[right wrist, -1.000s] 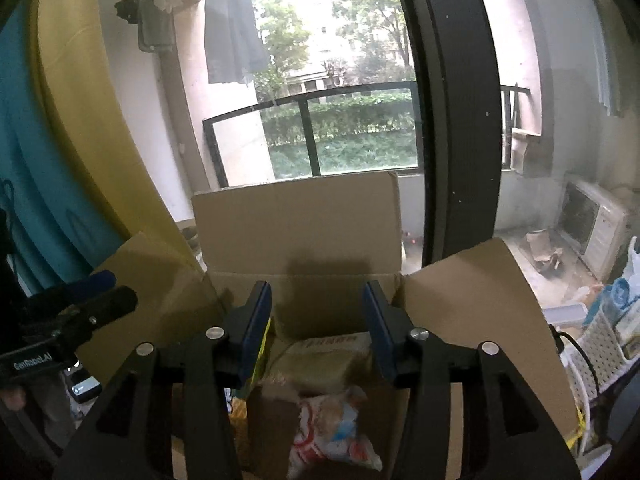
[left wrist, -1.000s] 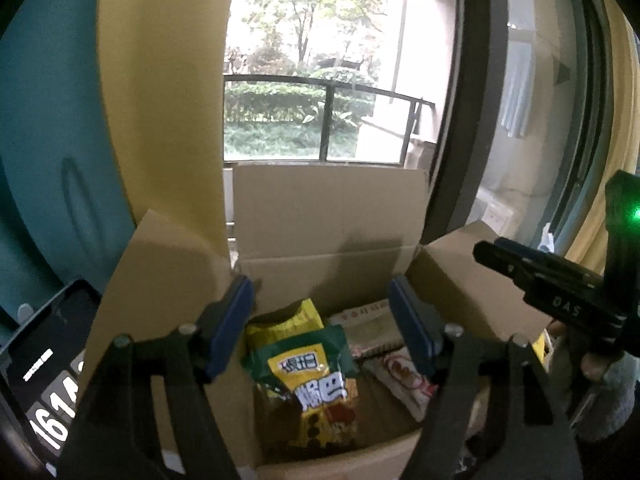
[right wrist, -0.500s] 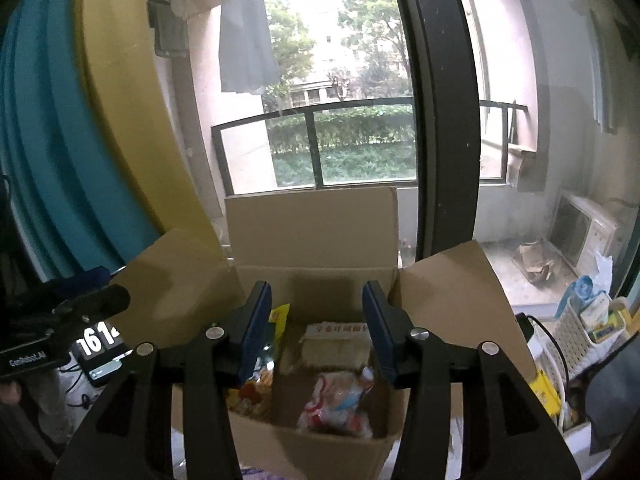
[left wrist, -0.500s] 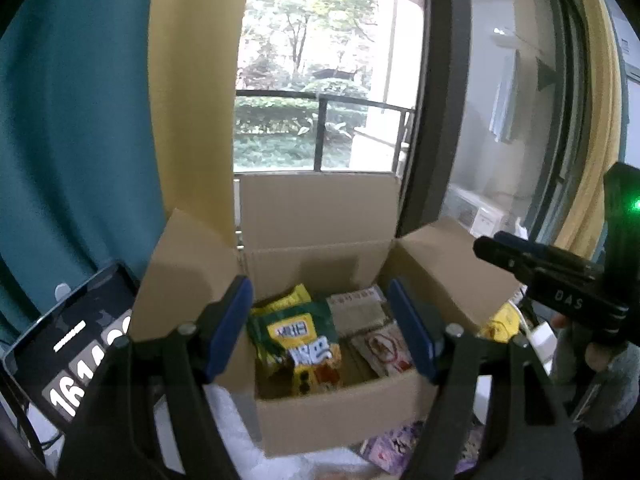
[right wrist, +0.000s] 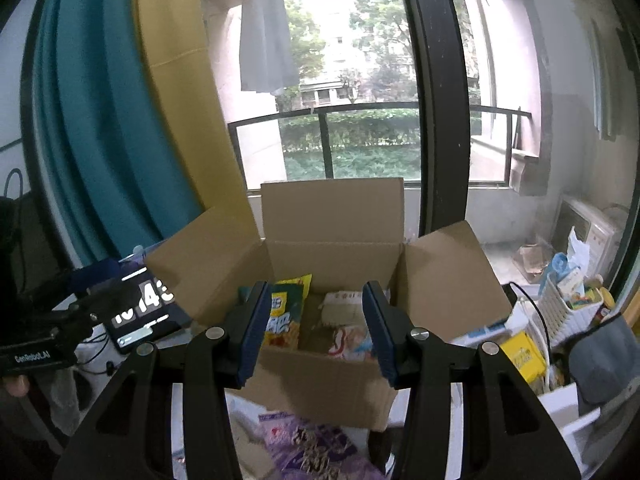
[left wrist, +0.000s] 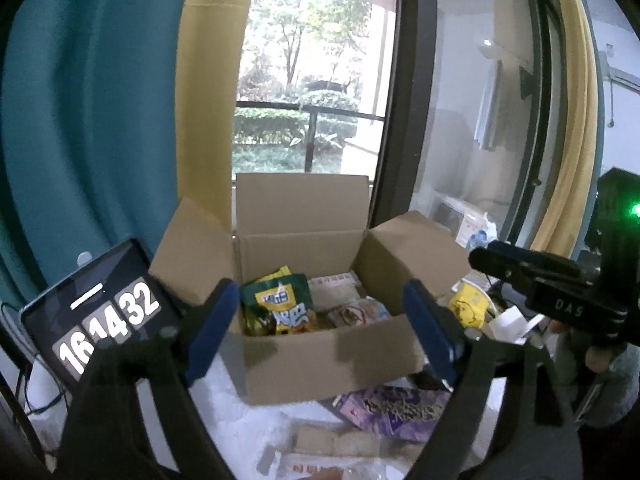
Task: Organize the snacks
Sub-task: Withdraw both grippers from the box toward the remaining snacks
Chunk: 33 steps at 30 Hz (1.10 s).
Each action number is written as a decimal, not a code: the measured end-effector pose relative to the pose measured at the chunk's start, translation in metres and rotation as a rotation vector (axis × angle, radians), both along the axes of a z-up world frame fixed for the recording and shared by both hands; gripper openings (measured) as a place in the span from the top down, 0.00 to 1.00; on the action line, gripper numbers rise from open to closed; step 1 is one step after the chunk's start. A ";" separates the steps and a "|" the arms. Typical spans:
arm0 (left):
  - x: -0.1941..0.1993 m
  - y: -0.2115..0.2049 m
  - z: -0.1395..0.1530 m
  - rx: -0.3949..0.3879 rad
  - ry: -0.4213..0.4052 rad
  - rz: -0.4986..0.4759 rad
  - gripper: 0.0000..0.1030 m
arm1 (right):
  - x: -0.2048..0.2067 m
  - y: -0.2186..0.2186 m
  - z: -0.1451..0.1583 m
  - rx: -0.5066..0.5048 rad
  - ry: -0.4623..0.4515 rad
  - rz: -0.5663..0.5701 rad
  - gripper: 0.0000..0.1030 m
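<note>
Box [left wrist: 320, 352] sits on the worktop [left wrist: 240, 408], all four flaps up and open, in front of the window [left wrist: 312, 80]. Same box in the right view [right wrist: 320, 384].

Inside, left side: green/yellow bag [left wrist: 280, 308] standing upright, a yellow bag [left wrist: 276, 274] just behind it. Right view shows the same green/yellow bag [right wrist: 282, 320] leaning on the left wall. Middle-back: flat beige pack [left wrist: 336, 288] with red print along its top edge, also seen at [right wrist: 344, 308]. Front-right: white pack with red and blue print [right wrist: 352, 340], lying flat. Contents overlap; can't tell how many layers are underneath.

Outside the box, on the worktop in front: purple bag [left wrist: 392, 408] touching the box's front wall, also at [right wrist: 312, 448]. Nearer the camera, a pale wafer-like pack [left wrist: 336, 442] and a white wrapper [left wrist: 316, 470] with red print. Yellow pack [left wrist: 470, 308] to the right of the box beyond the right flap; same one at [right wrist: 520, 356]. White basket [right wrist: 560, 312] further right holds small mixed items, too small to identify.

Tablet [left wrist: 100, 312] left of the box, propped up, showing clock digits.

Left gripper [left wrist: 320, 336]: fingers wide, have just been opening, nothing between them, held short of the box. Right gripper [right wrist: 316, 332]: fingers at a medium gap, empty, also clear of the box front. Each gripper shows at the edge of the other's view.
</note>
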State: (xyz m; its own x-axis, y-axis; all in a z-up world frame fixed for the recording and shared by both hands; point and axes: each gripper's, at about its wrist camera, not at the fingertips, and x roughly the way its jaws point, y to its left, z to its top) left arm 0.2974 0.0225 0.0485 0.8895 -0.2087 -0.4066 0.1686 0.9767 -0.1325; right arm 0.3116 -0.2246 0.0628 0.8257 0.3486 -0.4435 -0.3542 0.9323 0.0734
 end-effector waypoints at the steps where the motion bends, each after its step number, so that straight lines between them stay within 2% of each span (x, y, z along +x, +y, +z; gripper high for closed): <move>1: -0.006 0.001 0.000 -0.004 0.000 -0.001 0.17 | -0.006 -0.001 -0.001 0.001 0.003 0.003 0.51; 10: -0.059 0.004 -0.008 -0.020 -0.006 0.022 0.17 | -0.058 -0.005 -0.015 -0.002 0.028 0.031 0.50; 19: -0.109 0.001 -0.028 -0.008 0.015 0.035 0.17 | -0.111 -0.002 -0.034 -0.023 0.067 0.070 0.49; 24: -0.135 0.000 -0.055 -0.028 0.073 0.033 0.17 | -0.146 -0.006 -0.057 -0.025 0.115 0.070 0.46; 33: -0.174 -0.011 -0.113 -0.015 0.212 0.046 0.17 | -0.197 -0.012 -0.100 -0.043 0.211 0.073 0.44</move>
